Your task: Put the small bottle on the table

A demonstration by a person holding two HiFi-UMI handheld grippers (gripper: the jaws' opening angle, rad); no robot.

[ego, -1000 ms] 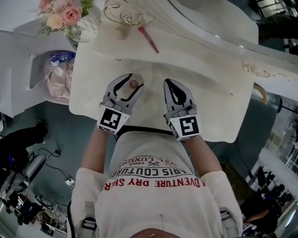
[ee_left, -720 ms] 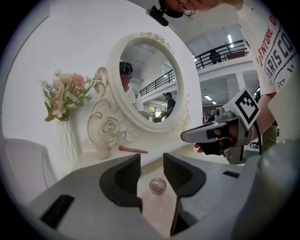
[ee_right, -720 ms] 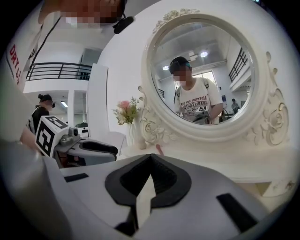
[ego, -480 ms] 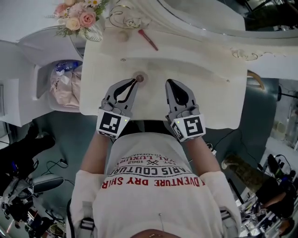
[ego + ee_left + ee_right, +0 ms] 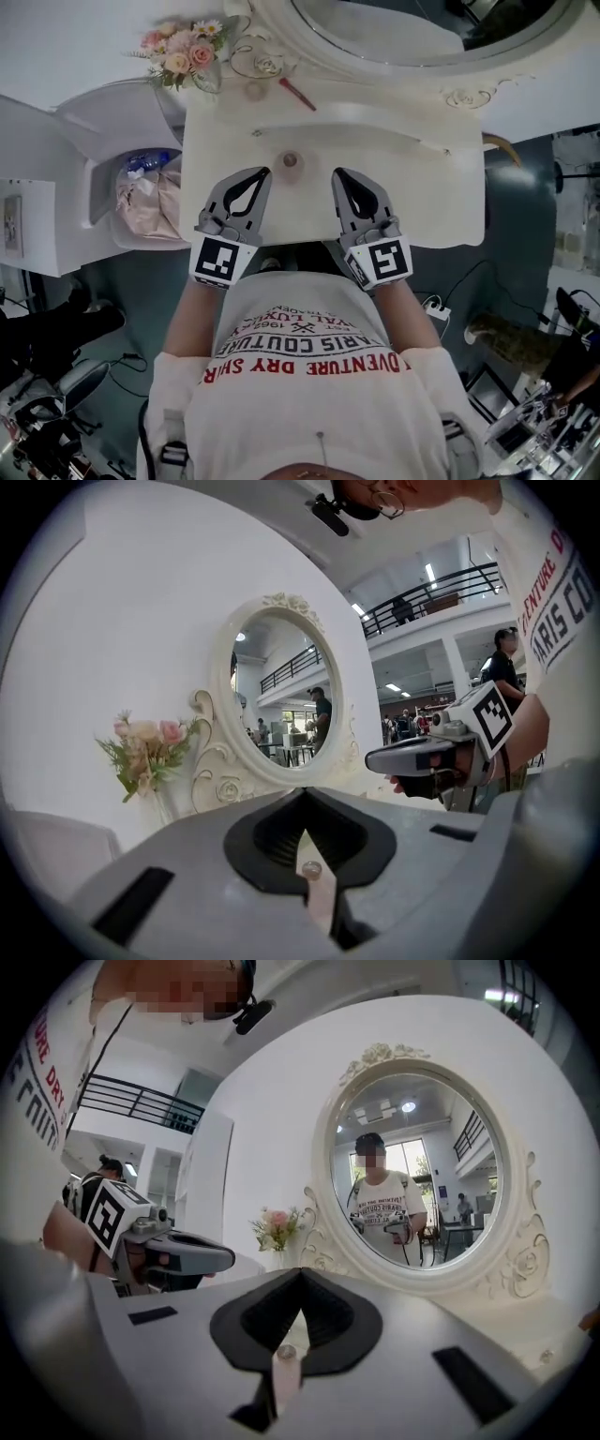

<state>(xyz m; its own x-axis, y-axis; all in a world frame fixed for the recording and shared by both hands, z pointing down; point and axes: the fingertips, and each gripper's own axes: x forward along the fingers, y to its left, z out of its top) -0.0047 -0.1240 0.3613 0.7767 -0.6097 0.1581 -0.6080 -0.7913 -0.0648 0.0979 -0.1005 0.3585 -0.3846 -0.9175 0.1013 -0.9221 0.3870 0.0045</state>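
Note:
The small bottle (image 5: pixel 290 161), with a brownish cap, stands upright on the cream dressing table (image 5: pixel 427 192), free of both grippers. My left gripper (image 5: pixel 265 172) sits just to its near left, its jaws closing the last bit, tips together and nothing between them. My right gripper (image 5: pixel 336 174) is level with it to the right, shut and empty. In the left gripper view the left gripper (image 5: pixel 305 795) points at the mirror (image 5: pixel 281 700), with the right gripper (image 5: pixel 410 757) alongside. The right gripper view shows the right gripper (image 5: pixel 300 1275) with tips together and the left gripper (image 5: pixel 191 1255) beside it.
At the table's back edge are a vase of pink flowers (image 5: pixel 184 58), a small round jar (image 5: pixel 254 90) and a red clip (image 5: pixel 297 94), below an oval mirror (image 5: pixel 422 28). A bin with a plastic bag (image 5: pixel 147 192) stands left of the table.
The left gripper's jaws were open around the bottle; they have let it go, shut, and drawn back toward me. The bottle stays standing. The right gripper has hardly moved.

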